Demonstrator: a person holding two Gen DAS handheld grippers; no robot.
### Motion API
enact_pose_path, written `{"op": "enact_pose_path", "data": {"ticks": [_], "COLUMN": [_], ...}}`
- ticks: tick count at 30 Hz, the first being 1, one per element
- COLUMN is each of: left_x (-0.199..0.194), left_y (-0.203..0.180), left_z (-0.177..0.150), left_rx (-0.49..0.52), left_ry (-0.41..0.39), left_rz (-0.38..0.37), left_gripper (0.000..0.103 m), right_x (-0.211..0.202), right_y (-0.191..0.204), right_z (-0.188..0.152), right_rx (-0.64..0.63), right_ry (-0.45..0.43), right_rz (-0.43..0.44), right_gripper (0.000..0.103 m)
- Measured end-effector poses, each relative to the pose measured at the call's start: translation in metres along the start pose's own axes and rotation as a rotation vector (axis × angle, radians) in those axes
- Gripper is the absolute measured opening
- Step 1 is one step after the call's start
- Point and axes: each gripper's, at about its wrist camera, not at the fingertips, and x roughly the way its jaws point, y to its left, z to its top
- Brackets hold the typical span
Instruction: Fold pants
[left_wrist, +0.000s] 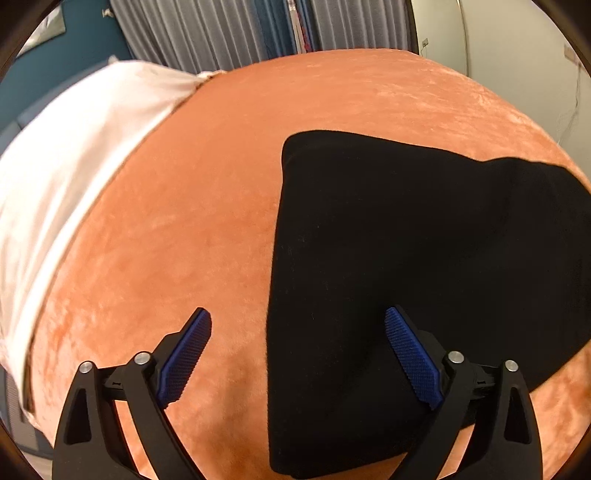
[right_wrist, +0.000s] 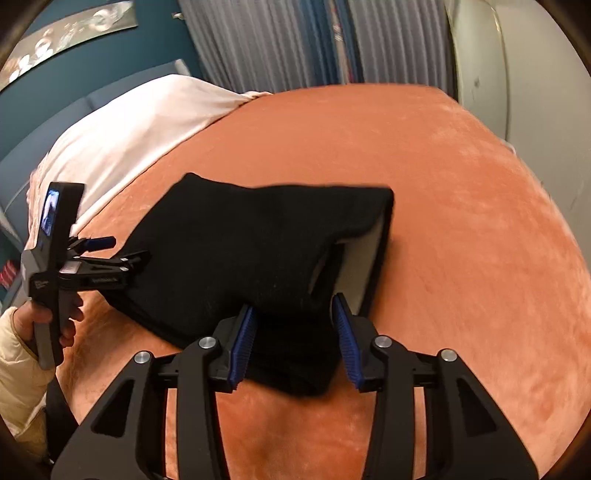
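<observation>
Black pants (left_wrist: 406, 258) lie folded in a compact stack on the orange bedspread (left_wrist: 184, 221). My left gripper (left_wrist: 297, 325) is open above the stack's left edge and holds nothing. In the right wrist view the pants (right_wrist: 240, 251) form a folded bundle whose right end is open, with pale lining showing. My right gripper (right_wrist: 293, 317) is open, with its jaws on either side of the bundle's near corner, not closed on it. The left gripper (right_wrist: 118, 251) also shows there, held by a hand at the bundle's left edge.
A white pillow or sheet (left_wrist: 74, 166) lies along the bed's left side. Grey curtains (left_wrist: 221, 33) and a white wall (left_wrist: 517, 66) stand behind the bed. The orange bedspread (right_wrist: 461, 221) stretches to the right of the pants.
</observation>
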Motion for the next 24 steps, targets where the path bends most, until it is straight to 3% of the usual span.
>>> {"op": "enact_pose_path", "data": {"ticks": [2, 3, 6, 8, 9, 11, 13, 15, 17, 18, 19, 20, 21, 22, 23, 24], "left_x": [0.002, 0.003, 0.007, 0.007, 0.007, 0.001, -0.012, -0.019, -0.015, -0.007, -0.004, -0.002, -0.002, -0.003, -0.005, -0.006], "left_y": [0.002, 0.003, 0.010, 0.010, 0.010, 0.010, 0.010, 0.005, -0.001, -0.003, -0.002, 0.001, 0.004, 0.010, 0.015, 0.018], "left_z": [0.000, 0.000, 0.000, -0.001, -0.001, 0.000, 0.000, 0.000, -0.001, -0.003, -0.005, -0.006, -0.006, -0.008, -0.009, -0.010], "left_rx": [0.001, -0.007, -0.046, -0.039, -0.037, -0.028, -0.011, 0.007, 0.016, 0.012, 0.002, -0.015, -0.027, -0.044, -0.051, -0.047], "left_ry": [-0.002, 0.003, 0.027, 0.024, 0.022, 0.019, -0.004, -0.027, -0.011, 0.013, 0.021, 0.020, 0.023, 0.030, 0.029, 0.025], "left_rz": [-0.001, -0.012, -0.077, -0.068, -0.063, -0.054, -0.030, -0.023, -0.019, -0.021, -0.021, -0.031, -0.050, -0.083, -0.092, -0.088], "left_gripper": [0.097, 0.097, 0.097, 0.098, 0.098, 0.098, 0.095, 0.095, 0.095, 0.095, 0.098, 0.098, 0.098, 0.098, 0.098, 0.098], "right_x": [0.012, 0.014, 0.014, 0.017, 0.011, -0.009, -0.042, -0.053, -0.031, -0.012, 0.010, 0.040, 0.046, 0.041, 0.028, 0.018], "right_y": [-0.006, -0.019, -0.045, -0.049, -0.049, -0.049, -0.039, -0.022, 0.002, 0.008, 0.008, -0.005, -0.018, -0.034, -0.042, -0.038], "right_z": [-0.003, -0.010, -0.029, -0.034, -0.031, -0.024, -0.007, 0.010, 0.025, 0.024, 0.020, 0.006, -0.003, -0.009, -0.009, -0.004], "right_rx": [-0.007, 0.029, 0.156, 0.187, 0.207, 0.240, 0.228, 0.201, 0.131, 0.104, 0.085, 0.095, 0.150, 0.254, 0.345, 0.321], "right_ry": [0.062, 0.084, 0.080, 0.086, 0.077, 0.035, -0.079, -0.131, -0.078, -0.025, 0.040, 0.123, 0.122, 0.090, 0.069, 0.046], "right_rz": [-0.038, -0.022, 0.045, 0.062, 0.059, 0.017, -0.062, 0.006, 0.114, 0.116, 0.082, -0.005, 0.012, 0.073, 0.058, -0.005], "right_gripper": [0.024, 0.022, 0.019, 0.020, 0.025, 0.025, 0.026, 0.026, 0.025, 0.023, 0.023, 0.019, 0.006, 0.005, 0.000, 0.000]}}
